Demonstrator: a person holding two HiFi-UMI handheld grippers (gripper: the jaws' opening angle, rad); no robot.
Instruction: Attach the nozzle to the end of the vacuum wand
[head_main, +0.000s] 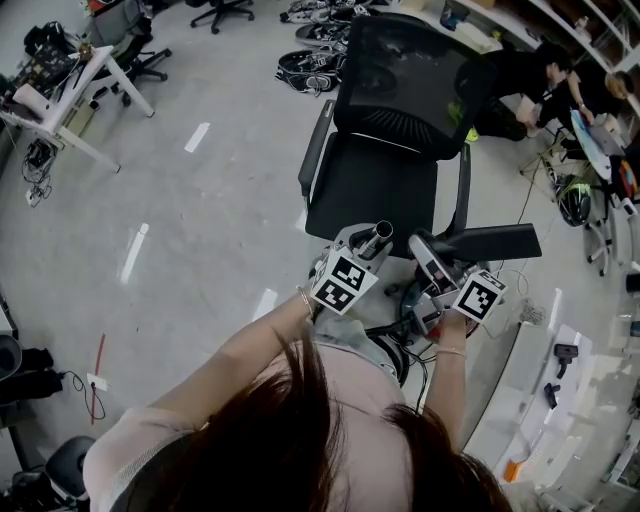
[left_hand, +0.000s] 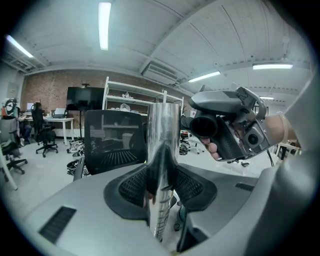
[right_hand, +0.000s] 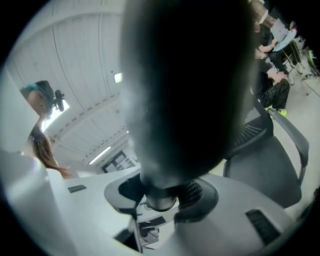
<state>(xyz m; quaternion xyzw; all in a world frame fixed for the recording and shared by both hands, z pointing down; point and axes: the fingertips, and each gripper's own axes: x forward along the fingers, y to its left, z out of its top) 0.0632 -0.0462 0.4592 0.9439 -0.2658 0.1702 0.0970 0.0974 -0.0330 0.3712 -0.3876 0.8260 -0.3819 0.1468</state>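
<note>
Big black office chair (head_main: 385, 170) sits on the floor right in front of the person. Over its front edge, the right tool (head_main: 438, 265) is clamped on the nozzle (head_main: 492, 242). The flat black head sticks out to the right and the round opening is up near the wand's top end. Then the left tool (head_main: 362, 256) is clamped on the shiny metal wand (head_main: 378, 238), which pokes up past it. Nozzle and wand are just beside each other, not joined yet.
</note>
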